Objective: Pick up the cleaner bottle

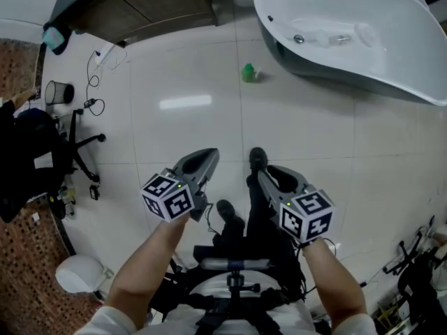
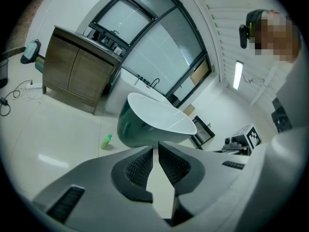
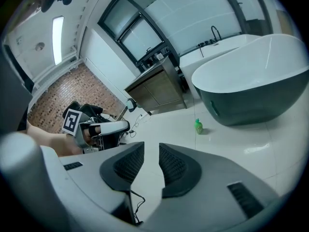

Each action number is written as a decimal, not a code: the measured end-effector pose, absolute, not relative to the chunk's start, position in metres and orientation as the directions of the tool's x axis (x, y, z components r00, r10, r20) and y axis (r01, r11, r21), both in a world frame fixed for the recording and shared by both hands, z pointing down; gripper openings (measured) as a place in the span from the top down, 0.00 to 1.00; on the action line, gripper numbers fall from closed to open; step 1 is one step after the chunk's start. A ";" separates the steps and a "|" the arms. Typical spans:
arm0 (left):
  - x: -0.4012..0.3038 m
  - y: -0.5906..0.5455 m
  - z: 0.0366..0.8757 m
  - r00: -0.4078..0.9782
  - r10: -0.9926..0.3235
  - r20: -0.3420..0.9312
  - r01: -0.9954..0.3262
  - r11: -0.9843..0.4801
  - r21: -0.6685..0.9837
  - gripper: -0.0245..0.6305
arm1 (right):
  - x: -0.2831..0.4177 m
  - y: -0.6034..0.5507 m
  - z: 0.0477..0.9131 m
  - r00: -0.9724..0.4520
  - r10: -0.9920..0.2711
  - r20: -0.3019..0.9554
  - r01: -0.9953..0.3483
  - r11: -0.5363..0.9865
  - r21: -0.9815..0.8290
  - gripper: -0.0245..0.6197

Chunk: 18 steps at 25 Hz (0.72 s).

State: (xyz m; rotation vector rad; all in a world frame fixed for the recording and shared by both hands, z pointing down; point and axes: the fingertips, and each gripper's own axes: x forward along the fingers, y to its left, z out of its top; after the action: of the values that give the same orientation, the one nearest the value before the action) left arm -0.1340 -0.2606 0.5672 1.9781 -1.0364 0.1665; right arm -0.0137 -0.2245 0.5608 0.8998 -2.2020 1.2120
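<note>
The cleaner bottle (image 1: 248, 72), small and green, stands upright on the white tiled floor beside the bathtub (image 1: 328, 65). It also shows in the left gripper view (image 2: 106, 140) and in the right gripper view (image 3: 198, 126), far ahead of both pairs of jaws. My left gripper (image 1: 209, 153) is held out low in front of me; its jaws stand only a narrow slit apart (image 2: 155, 146), with nothing between them. My right gripper (image 1: 264, 176) is alongside it, open with a wider gap (image 3: 151, 145) and empty.
A wooden vanity cabinet (image 1: 147, 9) stands at the back left, with cables (image 1: 94, 82) and a wire bin (image 1: 59, 91) on the floor near it. An office chair (image 1: 49, 159) is at the left. My shoes (image 1: 257, 158) show below the grippers.
</note>
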 end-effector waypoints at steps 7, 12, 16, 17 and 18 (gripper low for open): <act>-0.130 -0.299 0.619 0.631 -0.592 0.501 -0.739 -0.262 0.621 0.87 | -0.008 -0.255 0.605 -0.675 -0.302 0.673 -0.735 0.362 -0.574 0.80; -0.123 -0.322 0.652 0.636 -0.579 0.510 -0.740 -0.272 0.615 0.87 | 0.002 -0.268 0.635 -0.665 -0.296 0.686 -0.745 0.322 -0.584 0.80; -0.119 -0.338 0.683 0.635 -0.573 0.519 -0.745 -0.274 0.608 0.87 | 0.010 -0.272 0.664 -0.657 -0.276 0.701 -0.752 0.297 -0.588 0.80; -0.118 -0.341 0.692 0.633 -0.573 0.521 -0.747 -0.274 0.606 0.87 | 0.012 -0.273 0.671 -0.655 -0.271 0.705 -0.754 0.292 -0.588 0.80; -0.118 -0.345 0.700 0.631 -0.572 0.524 -0.749 -0.274 0.603 0.87 | 0.014 -0.273 0.678 -0.652 -0.268 0.709 -0.757 0.286 -0.588 0.80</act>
State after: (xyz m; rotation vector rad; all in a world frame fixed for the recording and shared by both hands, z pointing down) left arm -0.1175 -0.3449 0.6999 1.9709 -1.0394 0.2540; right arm 0.0144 -0.2732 0.6781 0.9152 -2.0799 1.3477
